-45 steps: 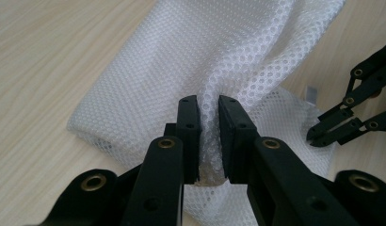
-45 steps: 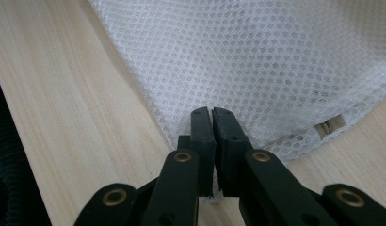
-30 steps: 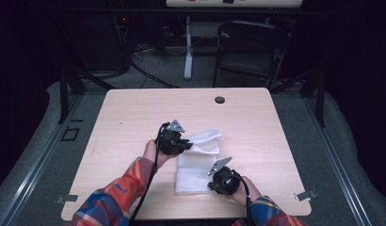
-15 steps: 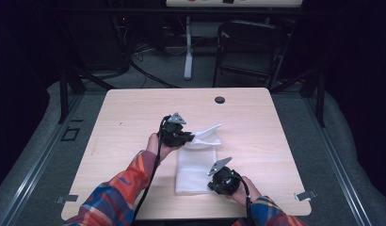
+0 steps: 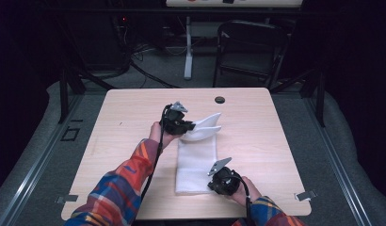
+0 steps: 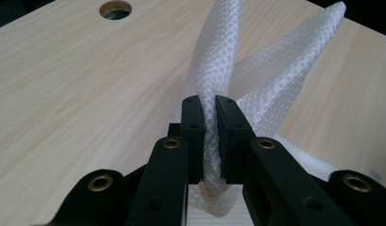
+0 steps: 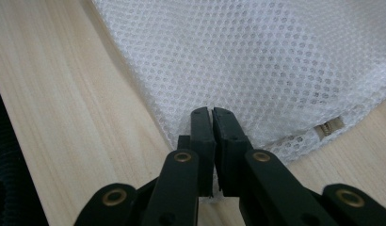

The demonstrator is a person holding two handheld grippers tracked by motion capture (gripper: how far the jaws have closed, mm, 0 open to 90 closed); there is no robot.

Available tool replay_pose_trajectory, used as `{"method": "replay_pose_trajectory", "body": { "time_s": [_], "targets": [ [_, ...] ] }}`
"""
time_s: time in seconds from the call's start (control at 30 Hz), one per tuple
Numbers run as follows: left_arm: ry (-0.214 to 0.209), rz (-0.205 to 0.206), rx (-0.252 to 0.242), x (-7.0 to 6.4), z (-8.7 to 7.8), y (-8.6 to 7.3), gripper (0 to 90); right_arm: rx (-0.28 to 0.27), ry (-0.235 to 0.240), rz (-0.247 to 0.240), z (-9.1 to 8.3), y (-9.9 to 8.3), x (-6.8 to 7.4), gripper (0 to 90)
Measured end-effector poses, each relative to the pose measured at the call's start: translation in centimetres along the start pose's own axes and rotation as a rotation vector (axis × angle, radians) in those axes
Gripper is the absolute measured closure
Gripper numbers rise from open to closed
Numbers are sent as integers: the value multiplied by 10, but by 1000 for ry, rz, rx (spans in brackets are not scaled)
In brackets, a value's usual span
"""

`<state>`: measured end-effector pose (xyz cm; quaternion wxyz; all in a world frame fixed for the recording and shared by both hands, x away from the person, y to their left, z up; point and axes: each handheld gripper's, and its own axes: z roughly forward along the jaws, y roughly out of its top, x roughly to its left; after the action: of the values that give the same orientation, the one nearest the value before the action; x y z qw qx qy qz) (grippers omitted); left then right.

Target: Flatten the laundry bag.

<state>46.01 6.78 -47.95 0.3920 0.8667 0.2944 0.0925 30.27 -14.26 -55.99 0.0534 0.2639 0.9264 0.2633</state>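
no brand, label or readable writing shows on anything here; the one small mark is a tan zipper piece [image 7: 328, 126] at the edge of the white mesh bag [image 5: 197, 165], and it carries no lettering that can be made out.

the mesh bag lies on the wooden table [image 5: 111, 122], a little right of the middle, with its long axis running from the person's edge toward the far edge. the near part lies flat on the wood; the far end is lifted off the table and bunched, its two pointed flaps aimed to the right and slightly away, toward the side of the round cable hole [image 5: 220, 100].

the left gripper [image 5: 185, 125] is clenched on that raised far end: in the left gripper view a gathered fold of mesh [image 6: 214, 84] is squeezed between the two black jaws, and the fabric stands up past them in two strips. the left hand [image 5: 159, 136] holds the gripper above the table, with the forearm in a plaid sleeve [image 5: 130, 176] reaching diagonally in from the lower left.

the right gripper [image 5: 211, 183] sits low at the bag's near right corner, jaws pressed together on the mesh hem, seen in the right gripper view [image 7: 211, 113]. the right hand [image 5: 242, 188] is close to the table's near edge, pointing left toward the bag.
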Motion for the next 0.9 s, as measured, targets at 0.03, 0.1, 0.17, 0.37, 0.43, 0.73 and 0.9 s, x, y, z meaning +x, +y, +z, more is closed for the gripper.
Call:
{"method": "replay_pose_trajectory", "body": {
  "time_s": [0.03,0.1,0.17,0.37,0.43,0.73,0.9],
  "targets": [
    [12,6,8,3,1,3,826,4,-4,-5,0,0,0,873],
    [30,5,15,8,2,9,826,-3,0,-3,0,0,0,873],
    [48,6,26,13,4,16,826,-2,0,-5,0,0,0,873],
    [146,-2,63,28,15,28,822,-2,-6,-7,0,0,0,873],
    [167,-18,73,33,20,31,819,-7,3,-4,1,0,0,873],
    [222,-26,100,46,33,41,795,-35,7,20,2,-2,1,871],
    [240,-38,102,55,33,48,753,4,-1,-9,-1,0,0,871]
  ]
}}
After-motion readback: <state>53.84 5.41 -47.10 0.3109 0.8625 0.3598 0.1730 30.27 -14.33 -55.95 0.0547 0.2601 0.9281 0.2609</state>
